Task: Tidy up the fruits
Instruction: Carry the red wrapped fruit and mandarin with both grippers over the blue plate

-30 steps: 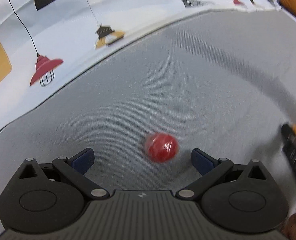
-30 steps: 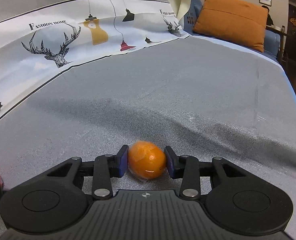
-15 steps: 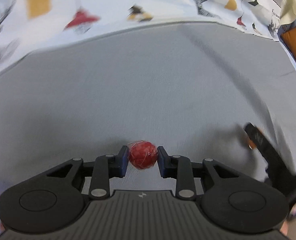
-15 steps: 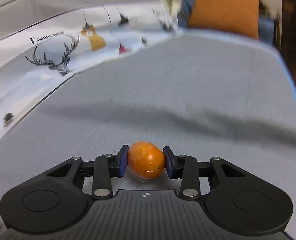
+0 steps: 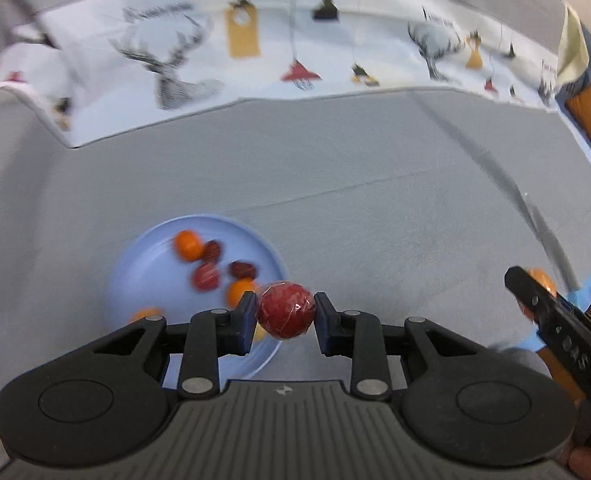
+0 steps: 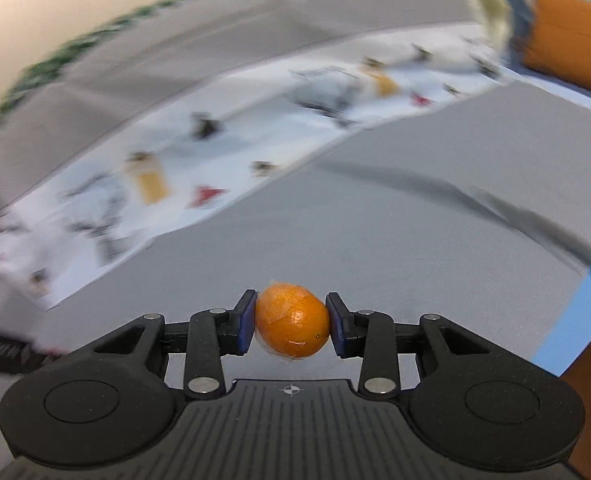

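Note:
My left gripper (image 5: 284, 316) is shut on a small red fruit (image 5: 285, 310) wrapped in clear film, held in the air above the grey sheet. Just below and to its left lies a light blue plate (image 5: 143, 256) with several small orange and dark red fruits (image 5: 205, 264) on it. My right gripper (image 6: 291, 322) is shut on a small orange fruit (image 6: 292, 326), also wrapped in film. In the left wrist view the right gripper shows at the far right edge with that orange fruit (image 5: 541, 278) at its tip.
A grey sheet (image 5: 355, 184) covers the surface. Behind it runs a white cloth (image 5: 295, 52) printed with deer and lamps. An orange cushion (image 6: 571, 40) sits at the far right, and a light blue strip (image 6: 583, 304) marks the sheet's right edge.
My left gripper closed on the red fruit and lifted it leftward, bringing the blue plate into view. My right gripper, still holding the orange fruit, rose and swung left as well.

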A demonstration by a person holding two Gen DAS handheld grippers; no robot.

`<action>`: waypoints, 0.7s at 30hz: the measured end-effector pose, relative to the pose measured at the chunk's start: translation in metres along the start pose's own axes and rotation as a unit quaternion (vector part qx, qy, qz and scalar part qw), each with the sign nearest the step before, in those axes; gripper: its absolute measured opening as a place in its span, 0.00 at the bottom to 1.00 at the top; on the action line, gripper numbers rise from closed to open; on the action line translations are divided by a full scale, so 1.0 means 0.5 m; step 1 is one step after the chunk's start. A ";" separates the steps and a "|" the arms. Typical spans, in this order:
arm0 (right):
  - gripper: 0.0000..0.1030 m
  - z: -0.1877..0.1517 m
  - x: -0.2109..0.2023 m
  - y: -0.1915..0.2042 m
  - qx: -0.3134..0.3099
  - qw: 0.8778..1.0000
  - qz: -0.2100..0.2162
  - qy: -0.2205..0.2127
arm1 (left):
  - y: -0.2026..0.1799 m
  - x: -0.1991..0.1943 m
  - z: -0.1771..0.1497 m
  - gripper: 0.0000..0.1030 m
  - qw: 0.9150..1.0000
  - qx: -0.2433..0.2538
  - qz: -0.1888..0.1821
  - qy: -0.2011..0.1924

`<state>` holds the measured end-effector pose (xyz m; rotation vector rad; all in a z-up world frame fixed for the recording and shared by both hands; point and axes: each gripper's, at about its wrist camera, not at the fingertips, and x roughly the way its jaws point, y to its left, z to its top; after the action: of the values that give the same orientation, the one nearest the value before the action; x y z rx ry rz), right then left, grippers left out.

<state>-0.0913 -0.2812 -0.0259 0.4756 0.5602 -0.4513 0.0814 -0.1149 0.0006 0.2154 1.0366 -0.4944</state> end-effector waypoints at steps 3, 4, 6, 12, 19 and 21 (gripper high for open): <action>0.37 -0.008 -0.084 0.050 -0.033 0.998 0.047 -0.007 | 0.038 -0.077 -0.055 0.33 1.000 -0.020 0.009 -0.016; 0.37 -0.013 -0.110 0.068 -0.044 0.997 0.063 -0.010 | 0.050 -0.099 -0.072 0.33 0.999 -0.025 0.011 -0.021; 0.37 -0.026 -0.158 0.098 -0.074 0.993 0.093 -0.015 | 0.071 -0.139 -0.114 0.33 0.999 -0.032 0.019 -0.033; 0.37 -0.093 -0.269 0.185 -0.173 0.972 0.158 -0.029 | 0.123 -0.221 -0.241 0.33 0.997 -0.054 0.028 -0.041; 0.37 -0.124 -0.328 0.239 -0.216 0.957 0.190 -0.030 | 0.168 -0.295 -0.328 0.33 0.993 -0.084 0.034 -0.071; 0.37 -0.131 -0.328 0.246 -0.223 0.955 0.192 -0.028 | 0.172 -0.305 -0.341 0.33 0.992 -0.089 0.037 -0.078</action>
<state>-0.1766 -0.1033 0.0597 0.1278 0.4822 0.0402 -0.0704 0.0723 0.0420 0.0563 0.9109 -0.3438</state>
